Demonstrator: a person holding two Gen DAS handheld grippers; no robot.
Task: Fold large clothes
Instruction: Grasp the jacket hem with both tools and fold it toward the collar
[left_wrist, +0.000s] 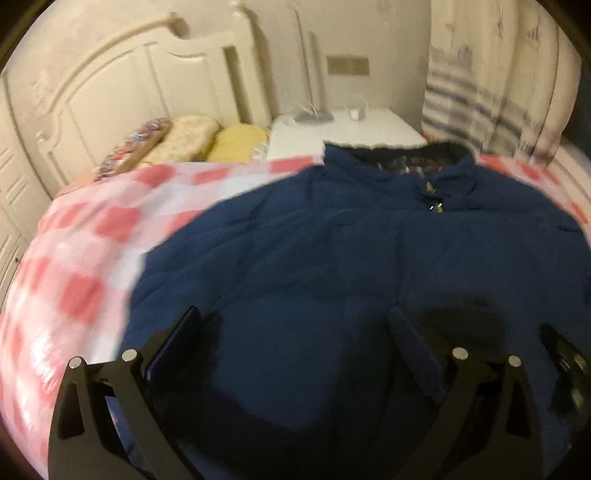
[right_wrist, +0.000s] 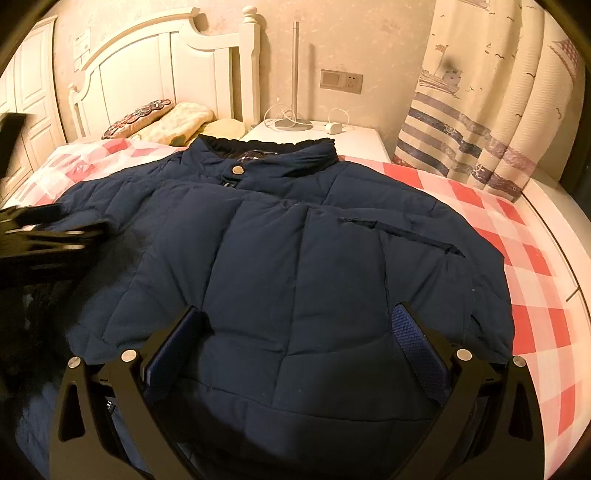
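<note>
A navy quilted jacket (right_wrist: 295, 240) lies flat on the pink-and-white checked bed (right_wrist: 517, 258), collar toward the headboard, front fastened with a snap. Its sleeves look folded in over the body. My right gripper (right_wrist: 297, 317) hovers open over the jacket's lower part with nothing between its fingers. In the blurred left wrist view, my left gripper (left_wrist: 295, 321) is also open above the same jacket (left_wrist: 332, 251) near its lower left side. The left gripper's black body (right_wrist: 55, 236) shows at the left edge of the right wrist view, over the jacket's left sleeve.
A white headboard (right_wrist: 155, 70) and several pillows (right_wrist: 166, 118) sit at the bed's far end. A white nightstand (right_wrist: 351, 136) with a lamp and charger stands beyond the collar. A striped curtain (right_wrist: 480, 110) hangs at right, and wardrobe doors (right_wrist: 26, 92) at left.
</note>
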